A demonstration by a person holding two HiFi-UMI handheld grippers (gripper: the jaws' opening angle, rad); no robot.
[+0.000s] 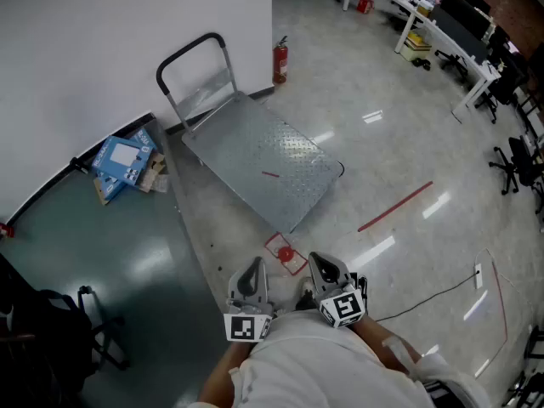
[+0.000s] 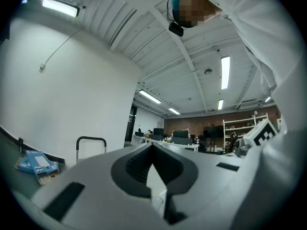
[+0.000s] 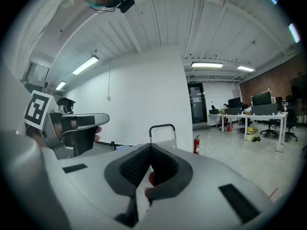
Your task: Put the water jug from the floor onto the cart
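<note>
Both claws, left [image 1: 253, 272] and right [image 1: 320, 269], are closed with nothing in them, side by side. The red-capped water jug [image 1: 286, 254] stands on the floor [image 1: 399, 168] just ahead of them, near the cart [image 1: 255, 155] but not on it.

Open-plan office: white desks [image 1: 455, 45], monitors [image 3: 263, 98], swivel chairs [image 1: 515, 165].

Open cart deck [image 1: 272, 168], upright handle [image 1: 191, 43] along far edge
</note>
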